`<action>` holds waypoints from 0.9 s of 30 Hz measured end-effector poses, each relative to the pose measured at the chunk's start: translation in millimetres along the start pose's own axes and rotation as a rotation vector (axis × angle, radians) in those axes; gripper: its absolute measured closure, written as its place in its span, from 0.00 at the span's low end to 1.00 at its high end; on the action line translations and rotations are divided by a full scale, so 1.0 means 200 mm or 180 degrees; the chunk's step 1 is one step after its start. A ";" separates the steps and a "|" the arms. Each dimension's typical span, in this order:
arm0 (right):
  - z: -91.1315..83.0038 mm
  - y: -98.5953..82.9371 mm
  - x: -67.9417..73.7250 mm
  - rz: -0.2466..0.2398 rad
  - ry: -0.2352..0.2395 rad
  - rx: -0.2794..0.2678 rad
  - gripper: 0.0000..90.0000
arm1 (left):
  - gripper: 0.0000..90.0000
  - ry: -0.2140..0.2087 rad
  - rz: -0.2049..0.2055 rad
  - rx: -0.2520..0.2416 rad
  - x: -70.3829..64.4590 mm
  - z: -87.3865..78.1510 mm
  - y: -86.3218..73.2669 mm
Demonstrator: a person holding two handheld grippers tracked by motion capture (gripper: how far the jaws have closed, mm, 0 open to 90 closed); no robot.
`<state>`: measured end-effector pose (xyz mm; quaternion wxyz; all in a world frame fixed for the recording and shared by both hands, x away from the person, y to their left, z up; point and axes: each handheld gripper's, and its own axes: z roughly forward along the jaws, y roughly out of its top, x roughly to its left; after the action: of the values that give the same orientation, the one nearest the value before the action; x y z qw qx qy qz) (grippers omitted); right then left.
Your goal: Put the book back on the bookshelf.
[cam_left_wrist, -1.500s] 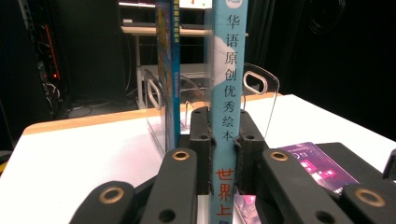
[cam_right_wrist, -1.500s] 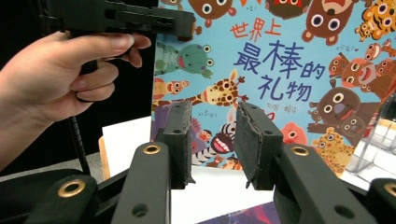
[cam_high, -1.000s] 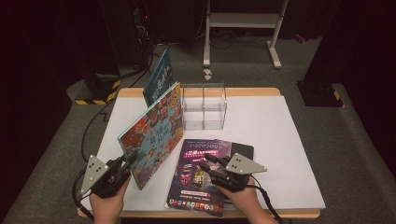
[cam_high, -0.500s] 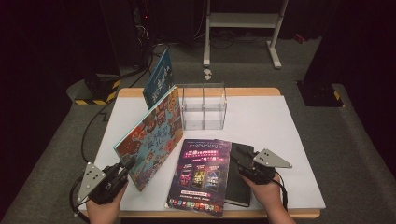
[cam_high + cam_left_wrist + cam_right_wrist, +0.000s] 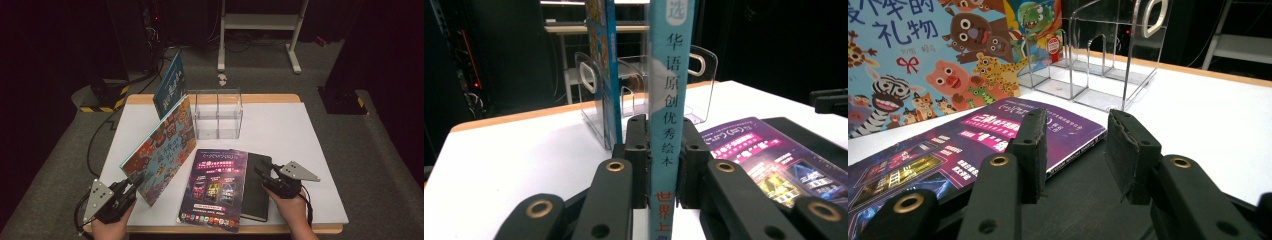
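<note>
My left gripper (image 5: pixel 134 181) at the table's front left is shut on the spine of a colourful picture book (image 5: pixel 162 147), held tilted on edge; its teal spine (image 5: pixel 668 125) stands between the jaws. A blue book (image 5: pixel 170 86) stands in the left side of a clear acrylic rack (image 5: pixel 217 114). A purple magazine (image 5: pixel 214 186) lies flat at the front, overlapping a black notebook (image 5: pixel 256 192). My right gripper (image 5: pixel 264 176) hovers open over the notebook (image 5: pixel 1098 200), nothing between its pads, the magazine's corner (image 5: pixel 1068 132) just ahead.
The white table (image 5: pixel 285 135) has bare room right of the rack and notebook. A metal stand (image 5: pixel 260 30) and cables sit on the floor behind. Black-and-yellow tape marks a base at back left (image 5: pixel 102 102).
The right gripper has drawn back to the right, off the magazine and over the notebook. The left gripper has pulled the picture book slightly toward the front left, tilting it lower.
</note>
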<state>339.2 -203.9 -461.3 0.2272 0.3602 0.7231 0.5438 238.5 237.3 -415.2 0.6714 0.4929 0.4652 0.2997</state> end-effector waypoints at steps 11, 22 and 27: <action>0.00 -0.01 0.00 0.0024 0.0008 0.0021 0.66 | 0.89 -0.0044 -0.0184 0.0043 0.03 0.00 0.02; 0.01 -0.02 0.00 0.0022 0.0015 0.0042 0.65 | 0.85 -0.0026 -0.0032 0.0081 0.02 0.03 0.06; 0.01 -0.03 0.00 0.0025 0.0029 0.0060 0.64 | 0.83 -0.0038 0.0064 0.0074 0.00 0.09 0.10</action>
<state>339.0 -203.1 -467.1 0.2184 0.3628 0.7278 0.5394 255.4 236.2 -395.3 0.6653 0.5071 0.4597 0.2981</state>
